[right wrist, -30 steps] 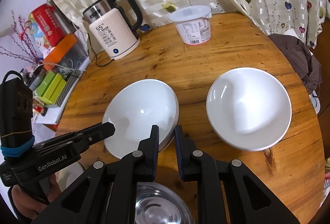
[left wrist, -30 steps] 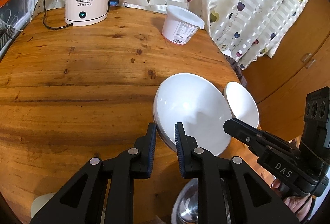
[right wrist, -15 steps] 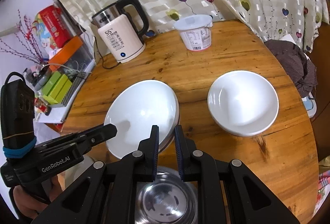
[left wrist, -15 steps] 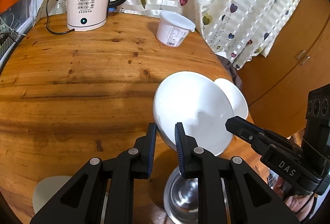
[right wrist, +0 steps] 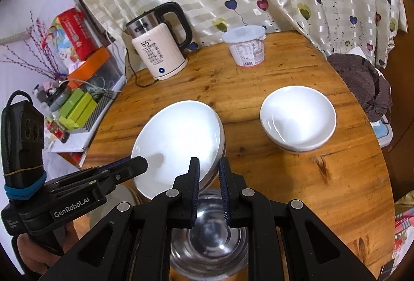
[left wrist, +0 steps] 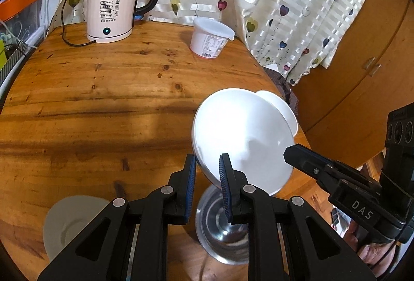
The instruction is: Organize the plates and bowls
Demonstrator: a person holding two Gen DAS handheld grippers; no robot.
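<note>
Both grippers clamp one large white ceramic plate (right wrist: 178,141) rim.
Left gripper (left wrist: 207,175), right gripper (right wrist: 209,175) closed on it; tilted, face toward cameras, above round wooden desk (left wrist: 103,100).

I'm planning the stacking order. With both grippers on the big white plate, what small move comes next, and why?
Probably carry the plate, clamped at its rim by the left hand-held gripper and right hand-held gripper, toward the white bowl and lower it there.

**Both grippers clamped, angled down**

The left gripper (left wrist: 207,172) points steeply downward, jaws pinched close on a rim. The right gripper (right wrist: 209,175) tilts down alongside it, jaws equally narrow and gripping. A hand (left wrist: 372,252) wraps the right gripper's handle, low at the frame's edge.
</note>
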